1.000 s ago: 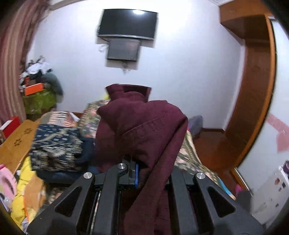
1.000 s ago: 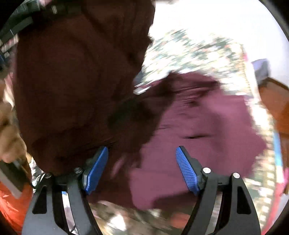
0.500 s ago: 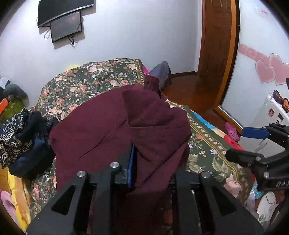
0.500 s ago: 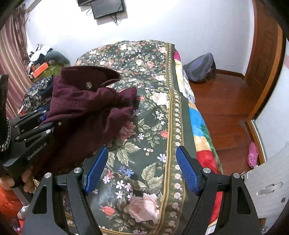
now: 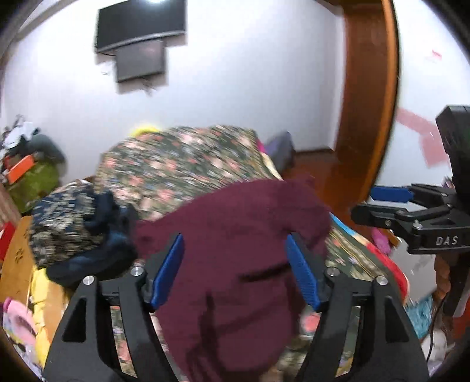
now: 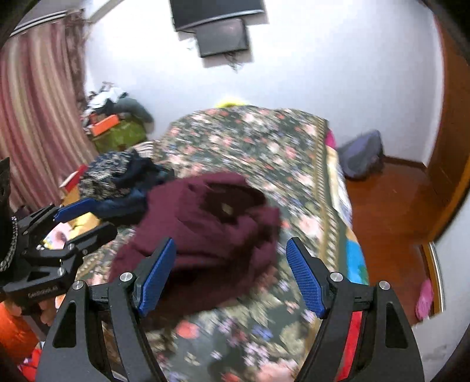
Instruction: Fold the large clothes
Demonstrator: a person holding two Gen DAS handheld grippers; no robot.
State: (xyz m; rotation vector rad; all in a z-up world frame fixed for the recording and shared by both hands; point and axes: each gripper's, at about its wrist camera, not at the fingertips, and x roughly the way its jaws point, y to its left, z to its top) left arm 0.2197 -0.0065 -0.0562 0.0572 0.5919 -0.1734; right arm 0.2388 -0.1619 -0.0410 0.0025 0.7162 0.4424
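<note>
A maroon garment (image 5: 235, 252) lies bunched on the floral bedspread (image 5: 182, 164). In the left wrist view my left gripper (image 5: 235, 270) hovers over it, its jaws opening, blue pads apart and pressing on nothing. In the right wrist view the same maroon garment (image 6: 205, 223) lies ahead of my right gripper (image 6: 232, 270), which stands open with nothing held. The right gripper (image 5: 390, 202) shows at the right edge of the left view, and the left gripper (image 6: 79, 217) at the left edge of the right view.
A heap of dark patterned clothes (image 5: 73, 229) sits on the bed's left side. Two screens (image 6: 217, 26) hang on the white wall. A grey bag (image 6: 361, 158) lies on the wooden floor (image 6: 387, 211) by the door. Striped curtains (image 6: 32, 111) hang at left.
My left gripper has opened and let go of the maroon garment, which now lies on the bed. Both views tilted up; the right gripper rose, still open.
</note>
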